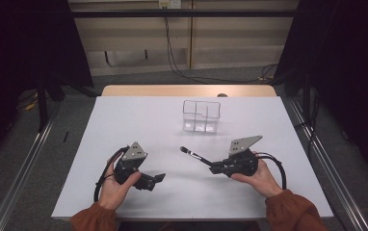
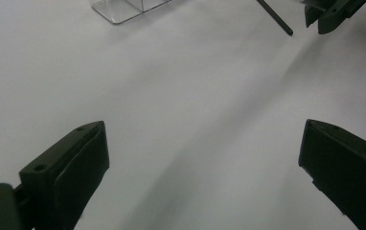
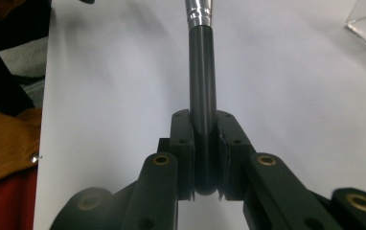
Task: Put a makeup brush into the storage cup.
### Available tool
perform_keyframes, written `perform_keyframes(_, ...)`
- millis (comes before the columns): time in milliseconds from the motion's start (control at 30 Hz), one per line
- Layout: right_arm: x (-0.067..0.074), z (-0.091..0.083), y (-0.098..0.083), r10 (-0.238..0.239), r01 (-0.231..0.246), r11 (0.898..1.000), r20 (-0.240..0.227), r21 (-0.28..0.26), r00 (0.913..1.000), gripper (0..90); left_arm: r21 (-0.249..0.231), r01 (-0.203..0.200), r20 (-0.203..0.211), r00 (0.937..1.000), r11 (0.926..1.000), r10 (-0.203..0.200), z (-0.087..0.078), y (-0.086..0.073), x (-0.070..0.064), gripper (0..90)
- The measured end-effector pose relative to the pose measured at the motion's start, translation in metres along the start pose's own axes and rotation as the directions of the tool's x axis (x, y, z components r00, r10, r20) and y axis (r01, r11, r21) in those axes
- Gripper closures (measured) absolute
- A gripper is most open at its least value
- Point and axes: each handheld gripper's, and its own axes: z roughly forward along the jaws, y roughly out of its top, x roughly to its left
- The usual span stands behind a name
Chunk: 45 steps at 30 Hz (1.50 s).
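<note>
Clamping a slim black brush (image 3: 203, 96) by its handle, the right hand-held gripper (image 1: 219, 168) sits low over the near right part of the white worktop (image 1: 138, 120), its jaws closed tight on either side of the handle. The handle runs out from the jaws toward the far left, ending in a silver collar and a dark tip that hangs over the middle of the worktop. The person's right hand (image 1: 256, 175) wraps the body of this tool, with a rust-coloured sleeve (image 1: 293, 211) at the near edge and a black cable looping off to the right.

The left hand-held gripper (image 1: 159, 178) lies at the near left, held by the left hand (image 1: 117, 187). Its jaws stand wide apart with nothing between them, and bare worktop shows in the gap. Its jaws point right, toward the other tool.

Farther off, beyond the brush tip and well apart from both tools, a clear plastic organizer (image 1: 201, 116) with several compartments stands upright on the far middle of the worktop.
</note>
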Motion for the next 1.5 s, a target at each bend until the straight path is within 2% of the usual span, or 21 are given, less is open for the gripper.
perform_keyframes(100, 0.000, 0.001, -0.003, 0.001, 0.000, 0.999, 0.015, -0.044, 0.9999, 79.8, 0.002, 0.003, 0.007, 1.0000, 1.0000, -0.003, 0.000, 0.000, 0.000, 3.3)
perform_keyframes(167, -0.001, 0.003, -0.004, 0.001, 0.000, 0.997, 0.020, -0.072, 0.9998, 79.8, -0.006, 0.019, 0.001, 0.9998, 0.9998, -0.019, 0.000, 0.000, 0.001, 3.4)
perform_keyframes(367, 0.003, 0.003, -0.001, -0.024, 0.028, 0.992, 0.039, -0.121, 0.9990, 79.7, -0.019, 0.014, -0.015, 0.9998, 0.9997, -0.014, -0.001, -0.001, 0.000, 3.4)
perform_keyframes(467, 0.003, 0.003, -0.001, -0.022, 0.028, 0.990, 0.045, -0.140, 0.9987, 79.8, -0.039, 0.017, -0.019, 0.9997, 0.9991, -0.017, -0.001, 0.000, -0.002, 3.4)
perform_keyframes(667, 0.004, 0.001, -0.001, -0.019, 0.027, 0.984, 0.049, -0.175, 0.9986, 79.7, -0.094, 0.034, 0.010, 0.9994, 0.9950, -0.033, 0.004, 0.003, -0.008, 3.3)
perform_keyframes(733, 0.005, 0.001, 0.000, -0.022, 0.032, 0.984, 0.055, -0.177, 0.9982, 79.7, -0.126, 0.017, -0.012, 0.9998, 0.9919, -0.019, 0.006, 0.004, -0.011, 3.6)
perform_keyframes(833, 0.006, -0.001, 0.001, -0.025, 0.035, 0.980, 0.055, -0.194, 0.9982, 79.7, -0.161, 0.019, 0.024, 0.9996, 0.9868, -0.015, 0.008, 0.007, -0.014, 4.2)
perform_keyframes(900, 0.008, -0.003, 0.002, -0.028, 0.039, 0.979, 0.056, -0.201, 0.9980, 79.7, -0.182, 0.015, 0.019, 0.9997, 0.9833, -0.011, 0.010, 0.008, -0.017, 4.1)
perform_keyframes(1000, 0.008, -0.004, 0.002, -0.028, 0.039, 0.977, 0.055, -0.210, 0.9981, 79.7, -0.221, 0.021, 0.040, 0.9991, 0.9750, -0.012, 0.013, 0.011, -0.021, 4.2)
perform_keyframes(1133, 0.009, -0.004, 0.003, -0.036, 0.047, 0.976, 0.058, -0.213, 0.9977, 79.7, -0.241, 0.010, 0.047, 0.9989, 0.9704, 0.002, 0.016, 0.016, -0.024, 5.4)
perform_keyframes(1267, 0.012, -0.003, 0.003, -0.052, 0.065, 0.974, 0.064, -0.216, 0.9966, 79.7, -0.244, -0.014, 0.051, 0.9983, 0.9695, 0.027, 0.020, 0.022, -0.028, 6.2)
perform_keyframes(1333, 0.013, -0.002, 0.004, -0.057, 0.070, 0.974, 0.066, -0.217, 0.9962, 79.7, -0.265, -0.013, 0.070, 0.9970, 0.9641, 0.032, 0.022, 0.025, -0.029, 5.7)
perform_keyframes(1433, 0.012, -0.002, 0.004, -0.059, 0.073, 0.972, 0.067, -0.222, 0.9960, 79.7, -0.289, -0.006, 0.072, 0.9970, 0.9573, 0.028, 0.025, 0.032, -0.032, 5.2)
perform_keyframes(1500, 0.012, -0.003, 0.004, -0.057, 0.071, 0.971, 0.066, -0.226, 0.9962, 79.6, -0.293, -0.015, 0.076, 0.9964, 0.9560, 0.038, 0.027, 0.035, -0.033, 5.2)
